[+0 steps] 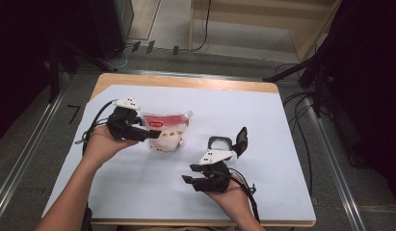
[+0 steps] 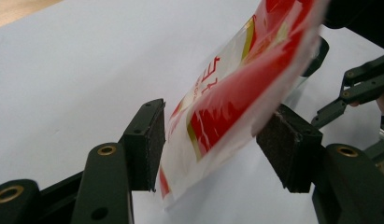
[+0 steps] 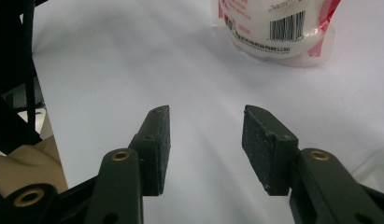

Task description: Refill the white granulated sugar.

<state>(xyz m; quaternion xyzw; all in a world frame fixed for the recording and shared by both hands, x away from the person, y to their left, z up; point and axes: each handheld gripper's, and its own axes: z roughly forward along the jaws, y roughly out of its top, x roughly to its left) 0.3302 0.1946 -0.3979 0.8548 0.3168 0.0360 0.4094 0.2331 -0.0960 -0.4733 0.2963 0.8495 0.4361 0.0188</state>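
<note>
red-and-white pouch (image 1: 165, 131), black tongs (image 3: 206, 140), white tablecloth (image 1: 263, 125)

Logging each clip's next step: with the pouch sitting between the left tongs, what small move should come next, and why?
Probably close the left tongs on the red-and-white pouch. In the left gripper view its edge already sits between the pads, which stand apart, one pad near the film and a gap on the other side, so nothing grips it yet. The right tongs are open over bare table cover.
</note>
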